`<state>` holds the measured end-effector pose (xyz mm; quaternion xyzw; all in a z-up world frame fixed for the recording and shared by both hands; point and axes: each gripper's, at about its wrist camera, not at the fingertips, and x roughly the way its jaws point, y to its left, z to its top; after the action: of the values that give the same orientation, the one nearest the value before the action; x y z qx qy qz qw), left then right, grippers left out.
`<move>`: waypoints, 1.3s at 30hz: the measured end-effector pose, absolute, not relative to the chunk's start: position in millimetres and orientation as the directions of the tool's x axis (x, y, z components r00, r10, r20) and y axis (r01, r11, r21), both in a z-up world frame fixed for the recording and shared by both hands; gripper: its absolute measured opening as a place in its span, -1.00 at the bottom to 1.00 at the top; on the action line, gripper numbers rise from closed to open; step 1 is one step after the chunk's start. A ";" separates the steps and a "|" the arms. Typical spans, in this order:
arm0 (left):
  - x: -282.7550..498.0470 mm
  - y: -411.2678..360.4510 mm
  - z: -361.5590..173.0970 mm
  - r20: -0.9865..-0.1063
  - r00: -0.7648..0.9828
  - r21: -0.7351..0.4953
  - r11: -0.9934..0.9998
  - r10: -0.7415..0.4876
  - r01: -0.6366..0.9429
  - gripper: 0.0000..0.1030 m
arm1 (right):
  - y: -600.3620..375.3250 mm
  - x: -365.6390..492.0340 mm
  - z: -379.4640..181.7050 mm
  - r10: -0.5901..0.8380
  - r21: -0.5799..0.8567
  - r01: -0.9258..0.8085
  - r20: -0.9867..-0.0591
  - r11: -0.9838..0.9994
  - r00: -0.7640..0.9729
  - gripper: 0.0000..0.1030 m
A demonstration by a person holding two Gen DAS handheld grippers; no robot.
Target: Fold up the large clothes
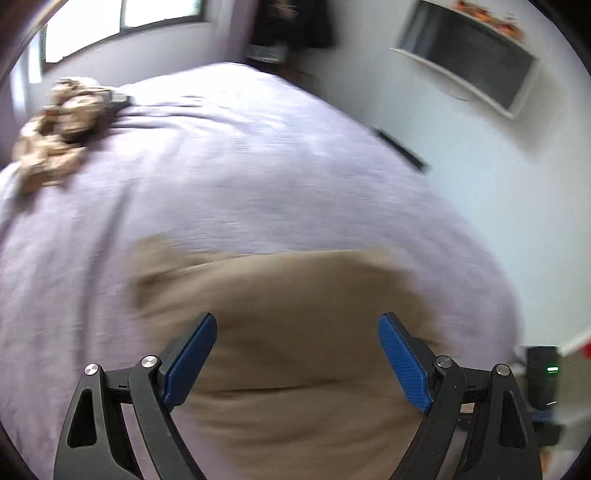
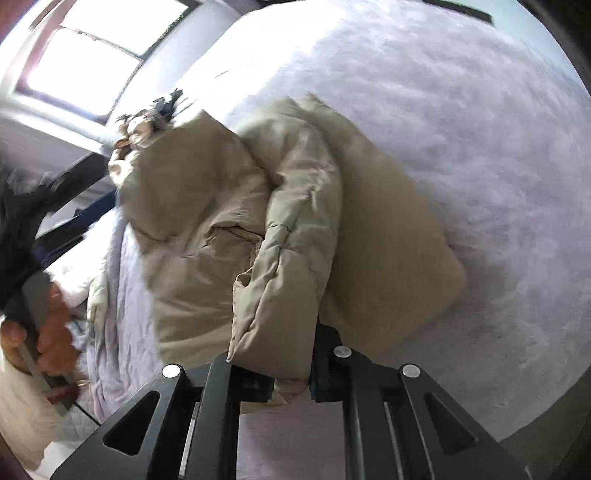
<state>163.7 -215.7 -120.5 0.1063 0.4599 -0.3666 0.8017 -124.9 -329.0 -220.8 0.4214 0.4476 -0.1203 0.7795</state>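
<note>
Jacket (image 2: 295,221), beige and puffy, lies on the bed (image 2: 480,147); I see my right gripper (image 2: 290,384) clamped on its sleeve cuff, my left gripper (image 1: 297,365) spread wide just above it.

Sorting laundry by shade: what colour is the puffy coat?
Plain beige or tan coat, no pattern; clearest in the right wrist view.

Lavender bedspread (image 1: 258,177) — crumpled patterned cloth (image 1: 55,136) near window (image 1: 122,22).

Beige puffy jacket (image 2: 295,229) bunched on bed
</note>
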 end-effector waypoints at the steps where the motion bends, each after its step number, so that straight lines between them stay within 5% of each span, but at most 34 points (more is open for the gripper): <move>1: 171.6 -209.8 -134.6 -0.829 0.326 -0.148 0.740 -0.455 0.656 0.73 | -333.6 -129.0 -231.6 0.201 0.560 0.578 -0.798 0.593 0.568 -0.73; 8: 184.3 -222.5 -209.4 -0.856 0.304 -0.200 0.811 -0.417 0.550 0.73 | -355.6 -144.6 -281.1 0.363 0.681 0.600 -0.732 0.420 0.577 -0.63; 15: 190.1 -226.2 -215.1 -0.847 0.311 -0.232 0.825 -0.432 0.515 0.73 | -404.2 -152.7 -199.1 0.434 0.823 0.361 -0.545 0.438 0.717 -0.55; 22: 188.4 -226.7 -213.4 -0.848 0.311 -0.234 0.830 -0.429 0.506 0.73 | -474.7 -83.9 -243.9 0.454 0.835 0.409 -0.545 0.368 0.705 -0.56; 27: 188.0 -231.9 -213.9 -0.845 0.319 -0.237 0.836 -0.429 0.495 0.74 | -476.3 -26.1 -278.5 0.530 0.781 0.423 -0.624 0.460 0.574 -0.77; 33: 184.5 -250.8 -219.5 -0.856 0.327 -0.187 0.829 -0.401 0.527 0.74 | -463.6 28.7 -323.0 0.635 0.806 0.329 -0.591 0.493 0.498 -0.78; 39: 178.9 -263.1 -218.3 -0.869 0.346 -0.136 0.843 -0.354 0.521 0.74 | -449.4 38.0 -298.0 0.536 0.676 0.325 -0.729 0.662 0.425 -0.67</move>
<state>178.9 -263.1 -218.3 0.0825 0.5051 -0.2678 0.8163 38.0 -449.4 -298.0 0.4050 0.5312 0.0713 0.7407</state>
